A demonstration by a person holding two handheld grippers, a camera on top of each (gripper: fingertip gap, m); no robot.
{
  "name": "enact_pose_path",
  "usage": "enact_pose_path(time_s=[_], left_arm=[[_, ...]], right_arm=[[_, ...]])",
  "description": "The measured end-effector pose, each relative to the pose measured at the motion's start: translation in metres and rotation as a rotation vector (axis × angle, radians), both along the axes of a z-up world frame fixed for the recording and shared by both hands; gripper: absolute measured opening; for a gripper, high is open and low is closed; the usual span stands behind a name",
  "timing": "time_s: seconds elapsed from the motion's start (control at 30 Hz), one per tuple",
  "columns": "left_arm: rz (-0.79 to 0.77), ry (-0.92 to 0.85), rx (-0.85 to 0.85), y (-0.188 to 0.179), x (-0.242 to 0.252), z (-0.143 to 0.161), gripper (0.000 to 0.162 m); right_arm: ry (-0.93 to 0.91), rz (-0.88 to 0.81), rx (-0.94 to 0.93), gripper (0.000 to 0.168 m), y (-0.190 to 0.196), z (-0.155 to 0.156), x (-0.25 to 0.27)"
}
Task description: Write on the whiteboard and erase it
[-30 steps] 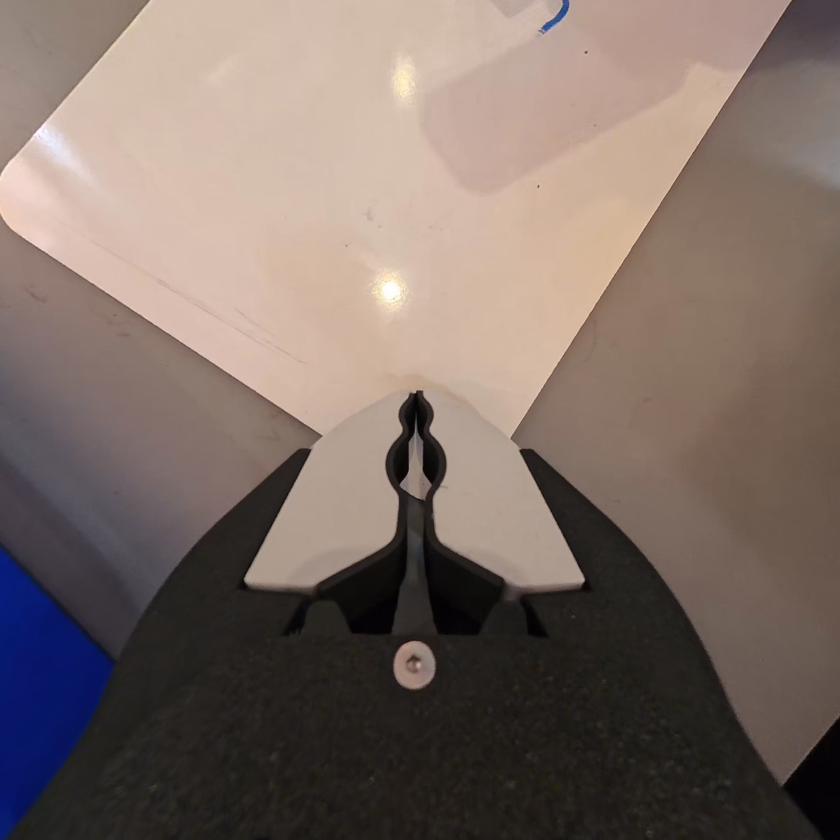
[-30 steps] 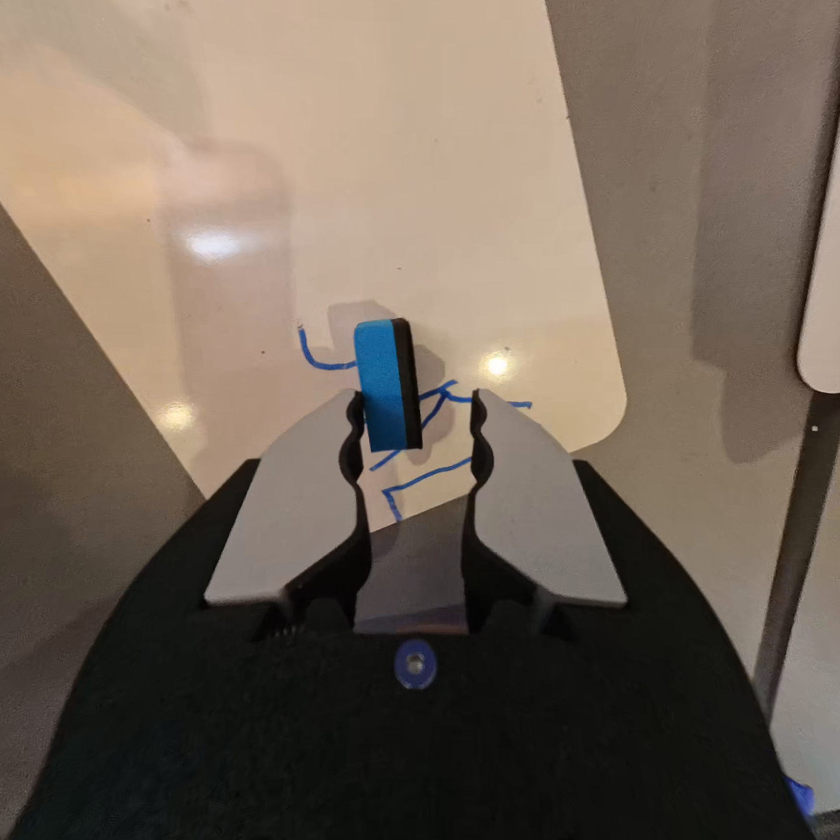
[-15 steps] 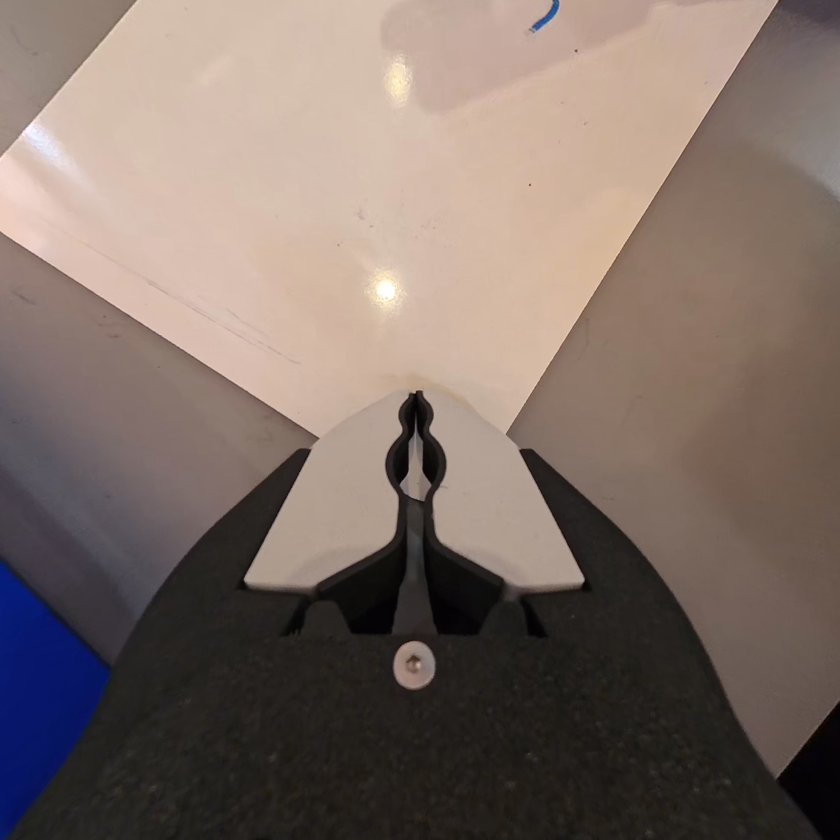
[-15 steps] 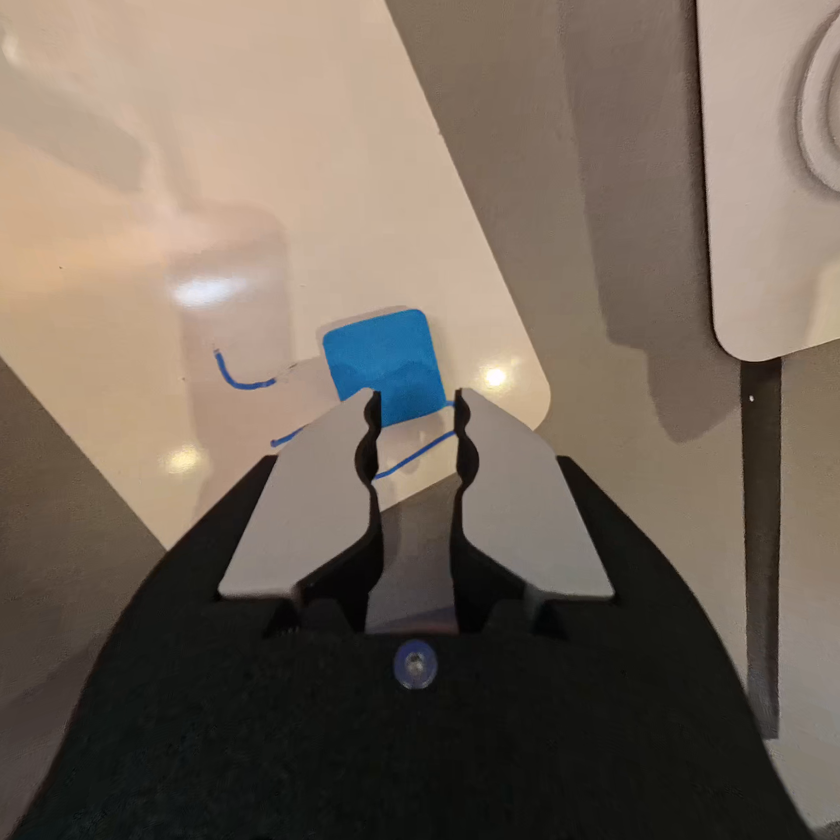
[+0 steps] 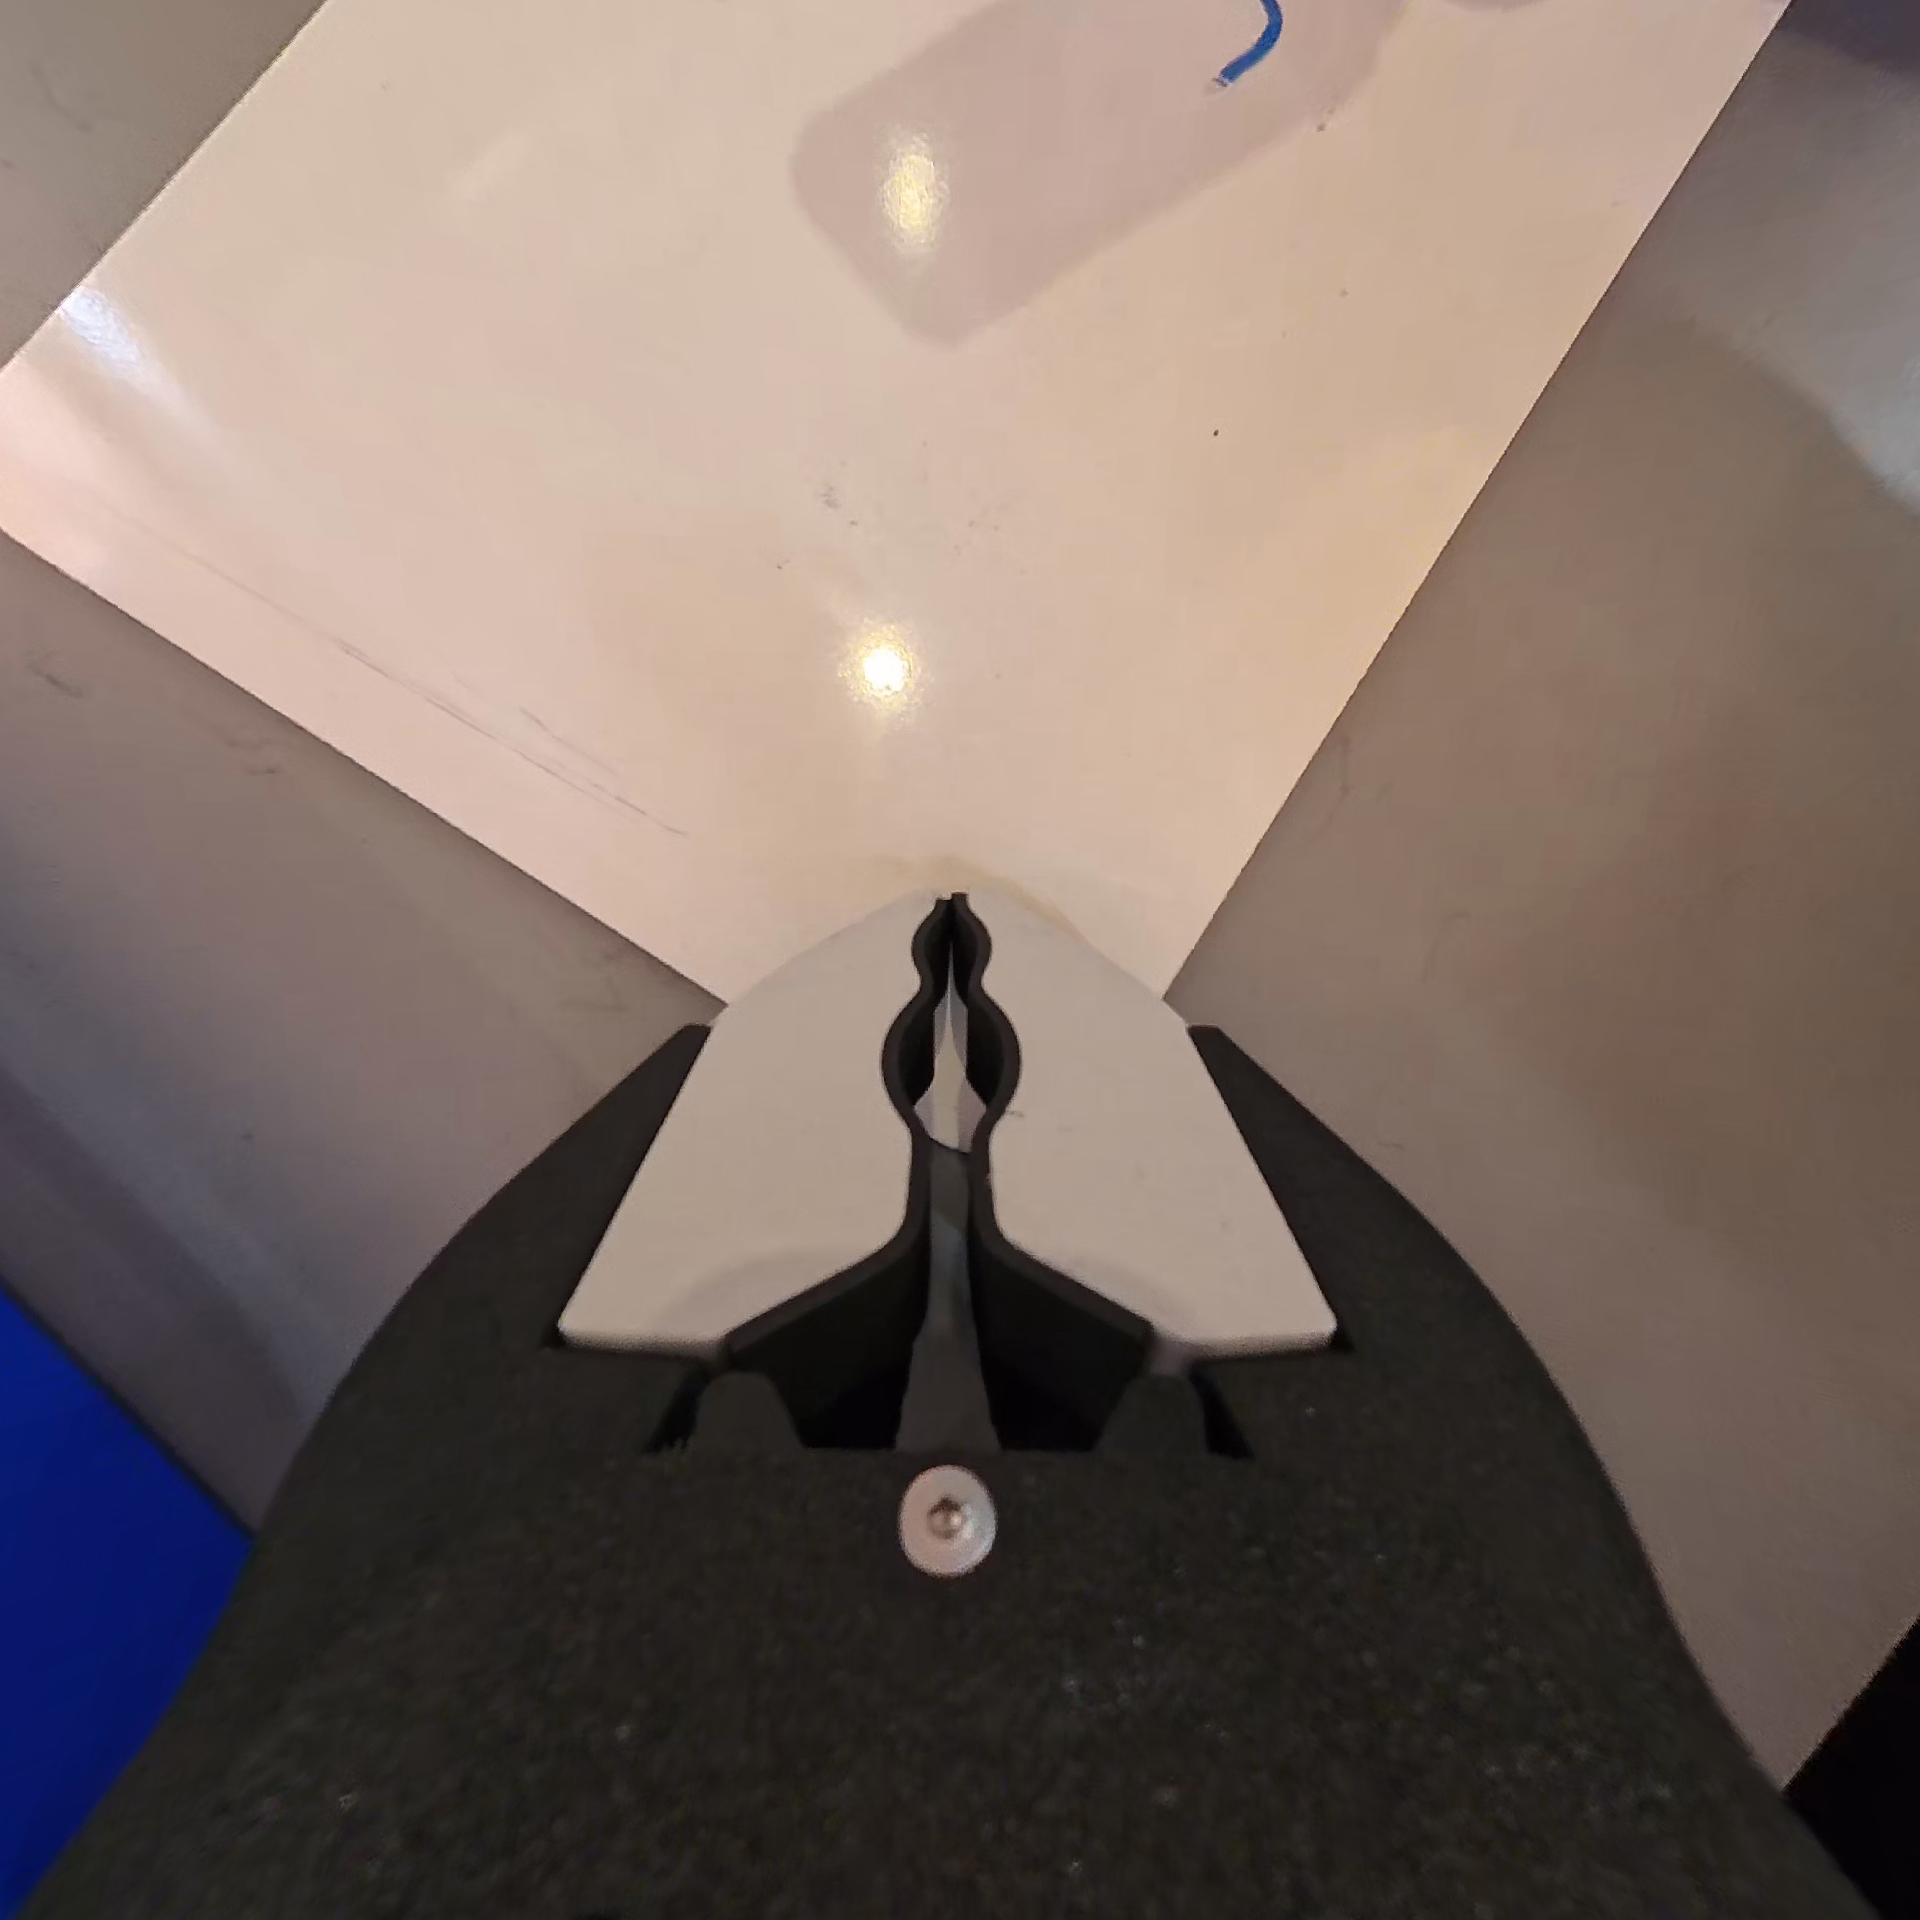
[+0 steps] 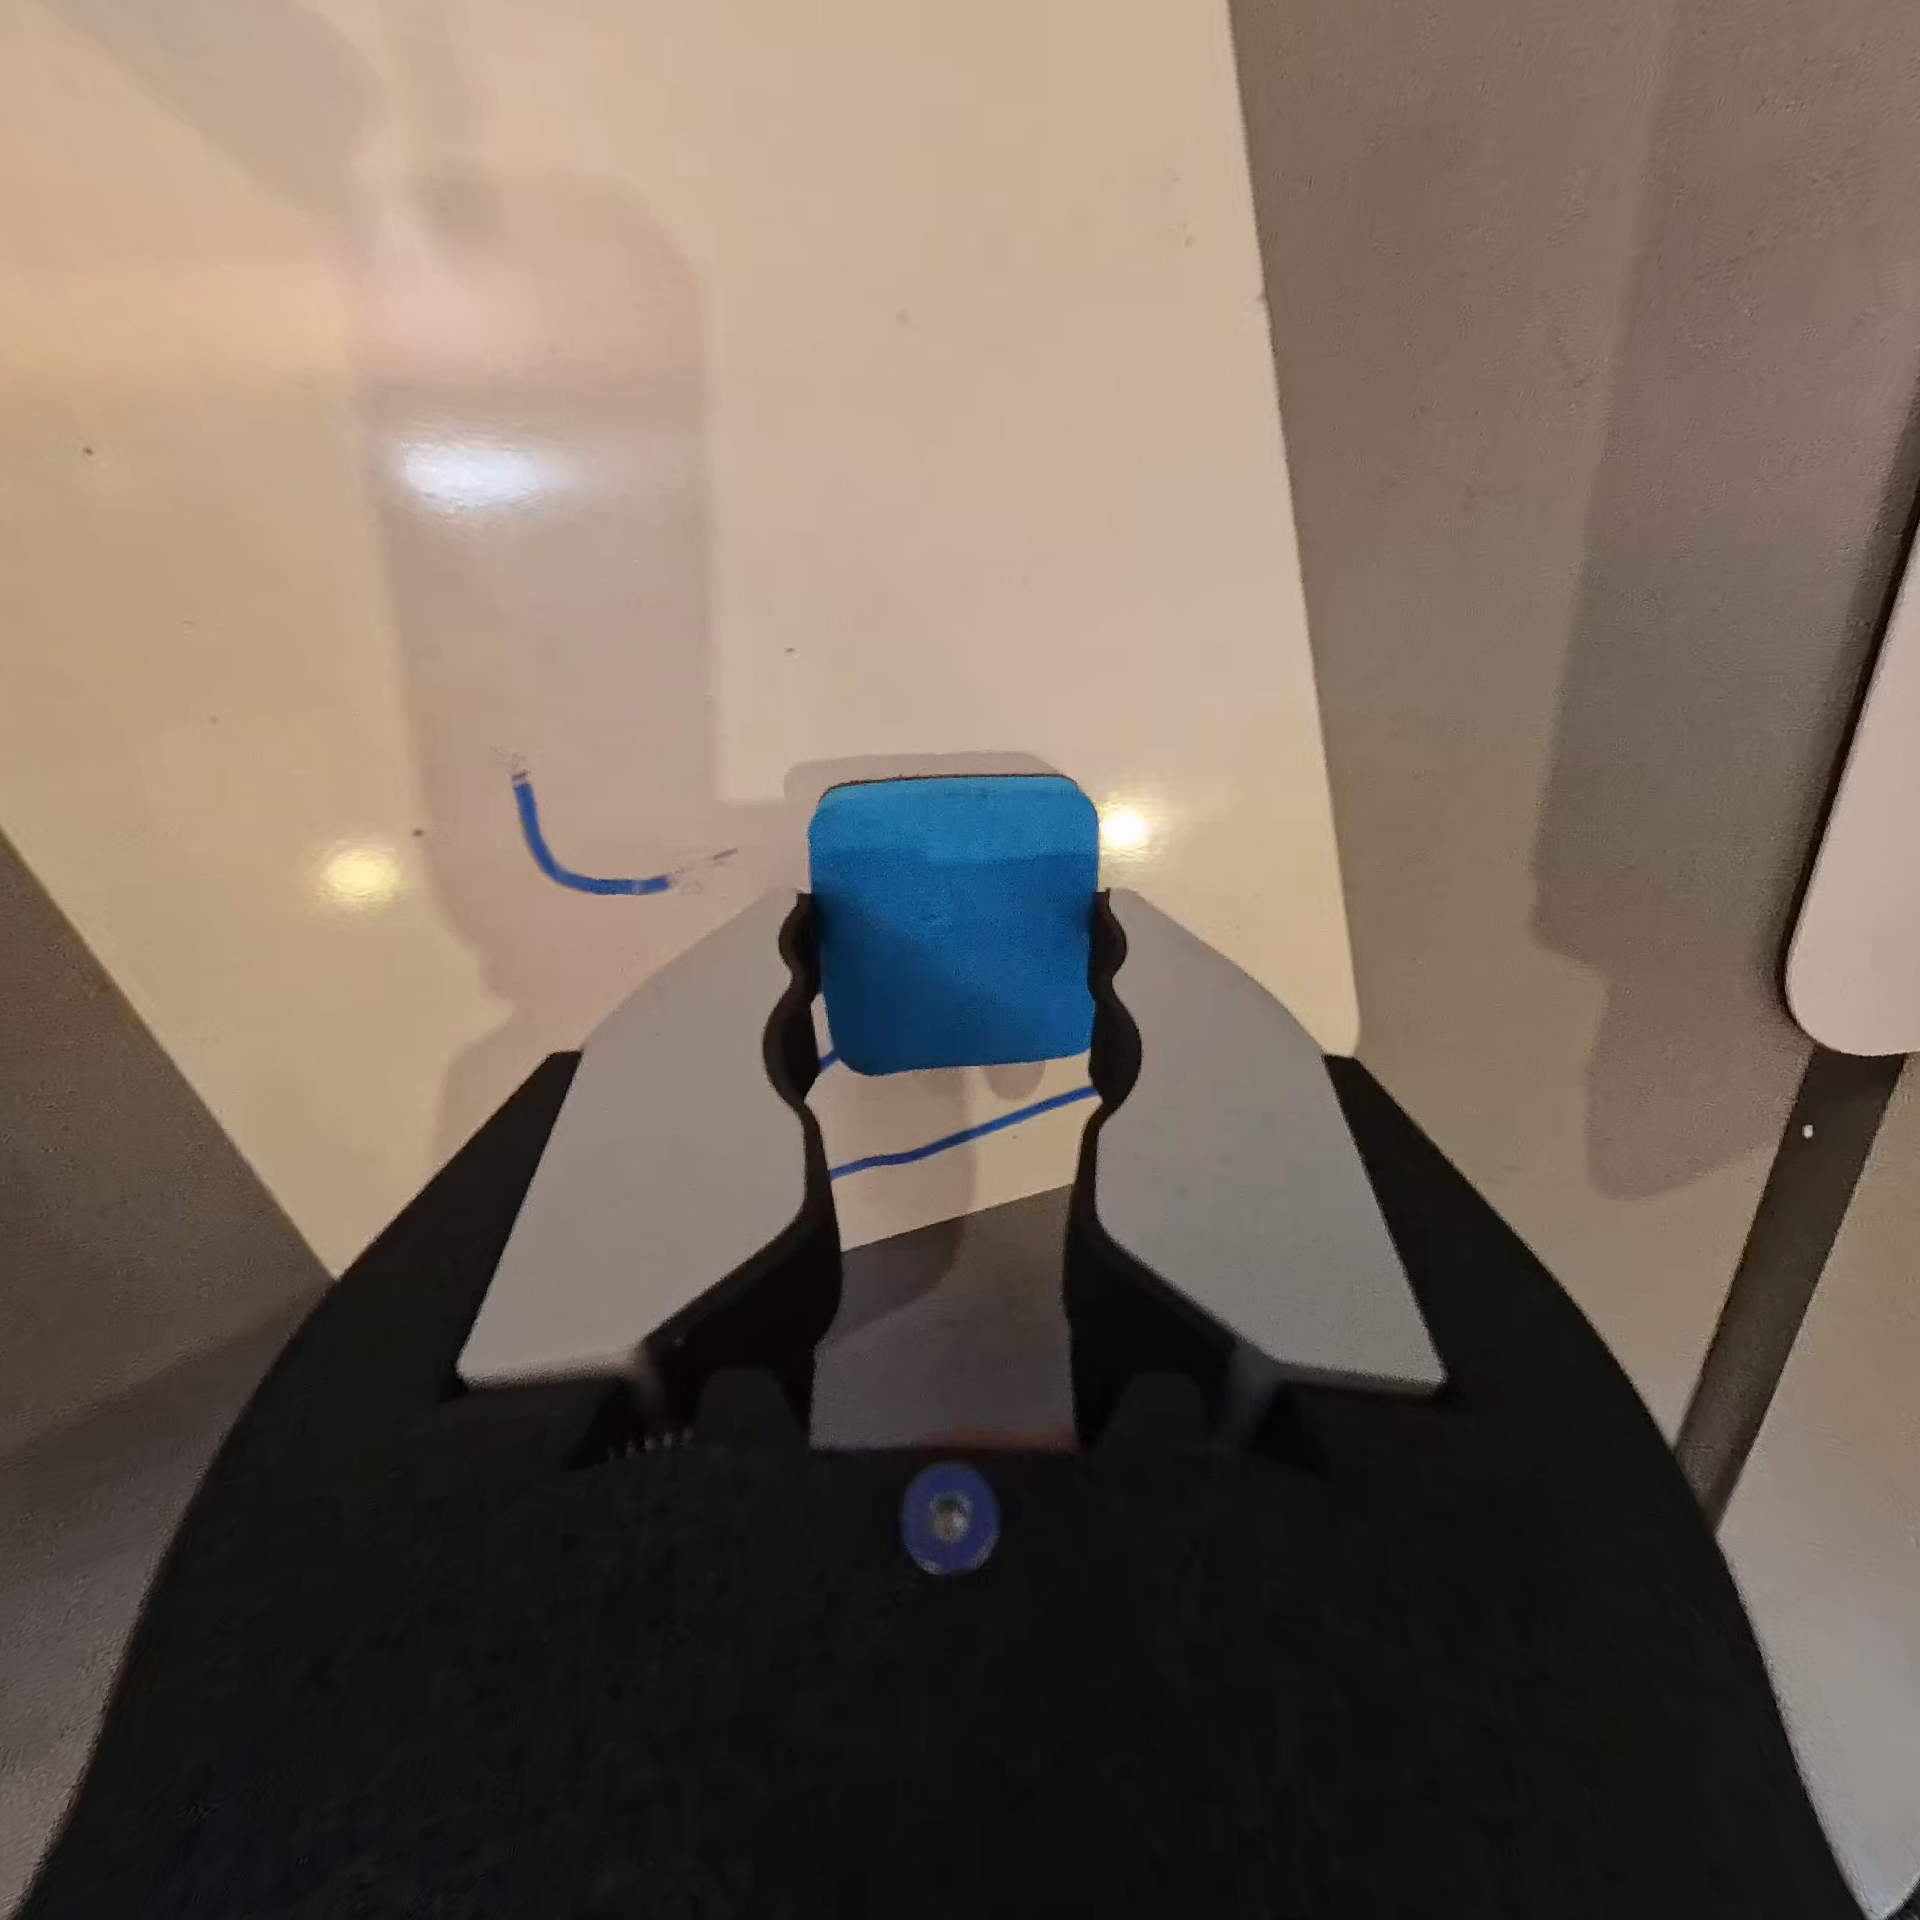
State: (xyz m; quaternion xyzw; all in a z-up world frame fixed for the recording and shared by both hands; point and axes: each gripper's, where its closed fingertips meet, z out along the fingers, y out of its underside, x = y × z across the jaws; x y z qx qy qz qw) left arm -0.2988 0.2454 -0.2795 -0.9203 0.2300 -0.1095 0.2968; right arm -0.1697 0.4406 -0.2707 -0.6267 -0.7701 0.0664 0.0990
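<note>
Right view only: right gripper clamped on blue eraser, centre frame, over whiteboard. Left view: left gripper closed, pressed on whiteboard corner, nothing held.

Grey tabletop carries white whiteboard, lying flat, corner rounded.

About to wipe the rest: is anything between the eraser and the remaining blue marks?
Nothing visible. The eraser, in the right hand-held gripper, lies on the whiteboard; bare board separates it from the curved stroke and the line.
</note>
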Motion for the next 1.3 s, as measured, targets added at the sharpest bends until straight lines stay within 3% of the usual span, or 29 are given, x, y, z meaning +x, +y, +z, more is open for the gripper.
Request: enact_pose_path(time_s=[0.13,0.2,0.27,0.37,0.5,0.63,0.77,0.8,0.9,0.93,1.07,1.2,1.3], left_arm=[[0.005,0.001,0.001,0.001,-0.001,0.000,0.000],[0.008,-0.001,-0.001,0.001,-0.002,0.000,0.000],[0.011,0.004,0.007,0.003,-0.003,0.000,0.000],[0.015,0.014,0.003,0.003,-0.005,0.000,0.000],[0.013,0.014,0.001,0.002,-0.003,0.000,0.000],[0.008,0.008,0.000,0.002,-0.001,0.000,0.000],[0.005,0.013,0.001,0.000,0.000,0.000,0.000],[0.006,0.015,0.001,0.000,0.000,0.000,0.000],[0.010,0.021,0.002,0.002,-0.001,0.000,0.000],[0.009,0.021,0.004,0.003,-0.001,0.000,0.000],[0.007,0.023,0.005,0.001,-0.001,0.000,0.000],[0.007,0.027,0.003,0.002,-0.001,0.000,0.000],[0.004,0.027,0.005,0.001,-0.001,0.000,0.000]], right_arm=[[0.021,0.100,0.045,0.049,-0.042,0.000,0.000],[0.010,0.025,0.067,0.049,-0.027,0.001,0.010],[0.043,-0.094,-0.037,0.049,-0.027,0.000,0.006],[0.020,0.059,0.029,0.049,-0.066,0.000,-0.005],[-0.024,-0.146,0.018,0.049,-0.024,0.000,0.020],[0.008,0.057,0.078,0.048,-0.085,0.001,-0.004],[-0.052,-0.274,0.052,0.048,-0.009,0.000,0.055],[-0.058,-0.271,0.065,0.048,-0.011,0.000,0.056],[-0.024,-0.091,0.062,0.048,-0.071,0.000,0.023],[-0.034,-0.082,0.084,0.048,-0.071,0.000,0.026],[-0.076,-0.350,0.052,0.048,-0.016,-0.001,0.078],[-0.052,-0.140,0.122,0.048,-0.069,0.001,0.028],[-0.109,-0.309,0.103,0.048,-0.037,0.000,0.061]])
